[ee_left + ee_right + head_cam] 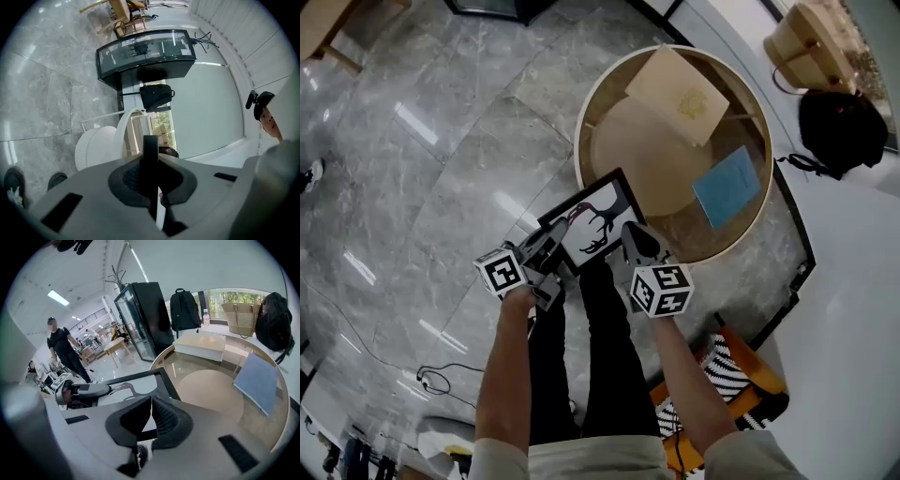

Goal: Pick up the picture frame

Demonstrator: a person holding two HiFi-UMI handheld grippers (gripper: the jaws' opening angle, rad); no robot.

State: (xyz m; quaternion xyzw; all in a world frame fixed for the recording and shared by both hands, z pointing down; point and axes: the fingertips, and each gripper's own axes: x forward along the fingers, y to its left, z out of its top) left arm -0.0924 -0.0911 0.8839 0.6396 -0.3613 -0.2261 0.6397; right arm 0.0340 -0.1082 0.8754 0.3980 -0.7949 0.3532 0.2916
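Head view: one picture frame is clamped by the left gripper and the right gripper, beside one round table.

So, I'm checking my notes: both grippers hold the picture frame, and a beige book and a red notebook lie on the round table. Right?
Not quite: the notebook is blue, not red; the head view shows it. The left gripper and right gripper do hold the picture frame, and the beige book lies on the round table.
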